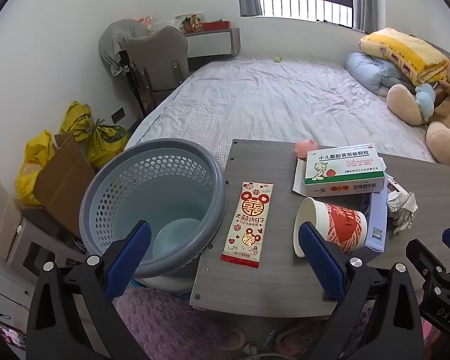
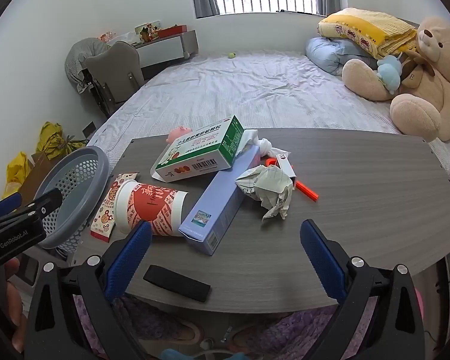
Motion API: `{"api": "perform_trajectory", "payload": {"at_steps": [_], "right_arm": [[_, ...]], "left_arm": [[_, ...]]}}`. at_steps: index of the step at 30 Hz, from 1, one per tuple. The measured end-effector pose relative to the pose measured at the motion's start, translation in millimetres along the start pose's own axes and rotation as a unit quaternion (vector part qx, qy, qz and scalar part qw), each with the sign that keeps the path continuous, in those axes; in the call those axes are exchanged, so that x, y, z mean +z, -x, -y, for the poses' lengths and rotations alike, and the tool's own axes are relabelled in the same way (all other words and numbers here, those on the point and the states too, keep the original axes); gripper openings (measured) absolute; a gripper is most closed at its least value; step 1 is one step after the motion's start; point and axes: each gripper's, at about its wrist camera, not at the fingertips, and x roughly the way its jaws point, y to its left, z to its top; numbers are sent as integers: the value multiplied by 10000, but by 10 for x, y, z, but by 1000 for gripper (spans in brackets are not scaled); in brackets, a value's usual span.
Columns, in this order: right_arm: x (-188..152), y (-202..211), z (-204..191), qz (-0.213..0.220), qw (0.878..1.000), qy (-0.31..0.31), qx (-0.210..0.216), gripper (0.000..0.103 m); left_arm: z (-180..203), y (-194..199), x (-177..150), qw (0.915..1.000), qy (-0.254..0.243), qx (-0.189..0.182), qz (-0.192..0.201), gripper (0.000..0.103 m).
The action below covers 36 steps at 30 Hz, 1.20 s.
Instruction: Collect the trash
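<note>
Trash lies on a grey wooden table (image 2: pixel 360 186): a red and white paper cup (image 1: pixel 334 228) (image 2: pixel 151 207) on its side, a red and cream snack wrapper (image 1: pixel 250 220) (image 2: pixel 105 213), a green and white medicine box (image 1: pixel 343 165) (image 2: pixel 201 153), a long pale blue box (image 2: pixel 219 204), crumpled paper (image 2: pixel 270 189) (image 1: pixel 402 207) and an orange stick (image 2: pixel 307 190). A grey perforated bin (image 1: pixel 153 207) (image 2: pixel 72 192) stands left of the table. My left gripper (image 1: pixel 225 258) is open over the table's near left edge. My right gripper (image 2: pixel 225 258) is open near the front edge, nothing between its fingers.
A black flat block (image 2: pixel 177 282) lies at the table's front edge. A small pink toy (image 2: pixel 178 133) sits behind the medicine box. Beyond are a bed (image 2: pixel 255 90) with a teddy bear (image 2: pixel 417 81), a chair (image 1: pixel 159 57) and yellow bags (image 1: pixel 84 138) by the wall.
</note>
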Motion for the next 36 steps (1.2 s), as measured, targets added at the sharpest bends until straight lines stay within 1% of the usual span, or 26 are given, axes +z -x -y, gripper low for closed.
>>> {"api": "perform_trajectory", "payload": {"at_steps": [14,16,21,36], "right_arm": [[6,41,2,27,10000,-6,-20,95],[7,122,-3,58,10000,21,-27,95],[-11,128,-10,66,10000,28,-24,95],[-29,186,-44,139,9999,50,-43,95]], "left_arm": [[-18,-28,66,10000,16,36,51,97],[-28,-38,86,10000,13,29,56,97],[-25,74,1,9999,30,56,104,97],[-61,120,-40,9998,80,68,159,97]]}}
